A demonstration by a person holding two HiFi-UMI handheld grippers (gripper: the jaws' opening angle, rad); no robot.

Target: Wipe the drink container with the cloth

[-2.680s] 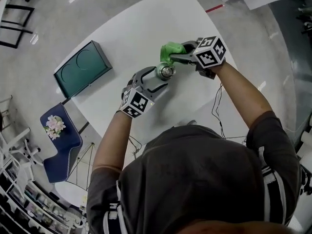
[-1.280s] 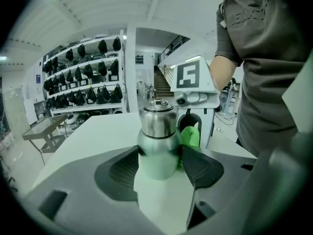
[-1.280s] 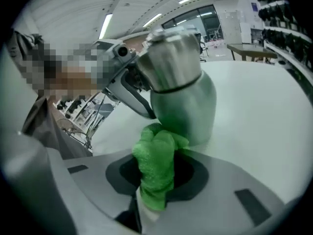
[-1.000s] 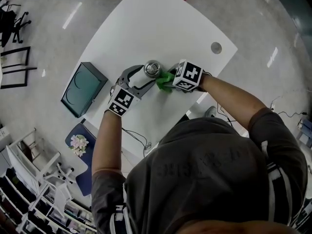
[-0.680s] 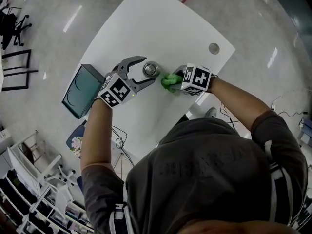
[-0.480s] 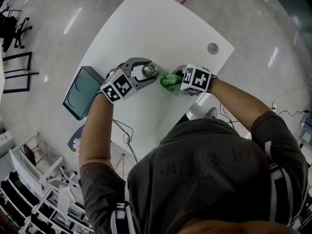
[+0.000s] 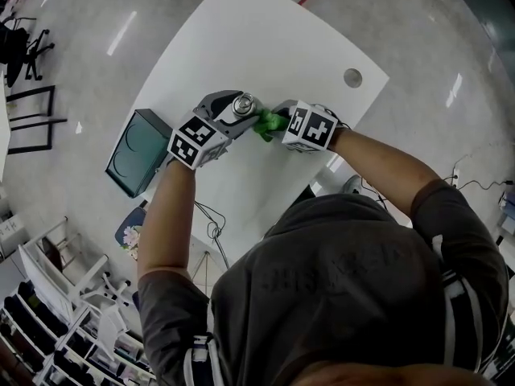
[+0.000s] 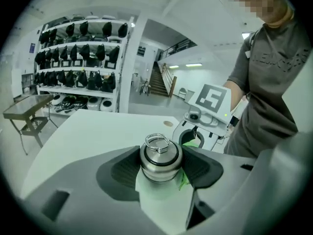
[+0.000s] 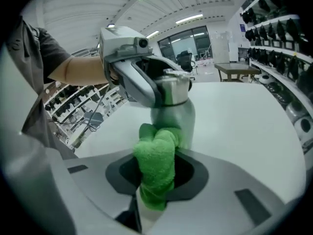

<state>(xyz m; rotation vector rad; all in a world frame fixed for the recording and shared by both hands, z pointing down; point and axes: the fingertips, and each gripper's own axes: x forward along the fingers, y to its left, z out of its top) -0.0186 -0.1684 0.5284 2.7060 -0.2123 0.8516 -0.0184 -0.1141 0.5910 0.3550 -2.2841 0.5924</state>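
Two grippers worked on one drink container. The left gripper [image 8: 161, 166] had its jaws closed on the steel lid of the drink container [image 9: 172, 104], a ribbed pad against each side of it. The right gripper [image 9: 157, 174] was clamped on the one green cloth [image 7: 267, 121], a folded wad standing up between its jaws and pressed to the container's lower wall, on the side opposite the left gripper. The container stood upright, its long axis vertical, its lid with one wire ring pointing up; the cloth hid its base. Under the container lay one white table [image 7: 265, 47], with one round hole [image 7: 352, 77] well to the container's right in the head view. One teal box [image 7: 135, 151] sat well to the container's left, at the table's edge.
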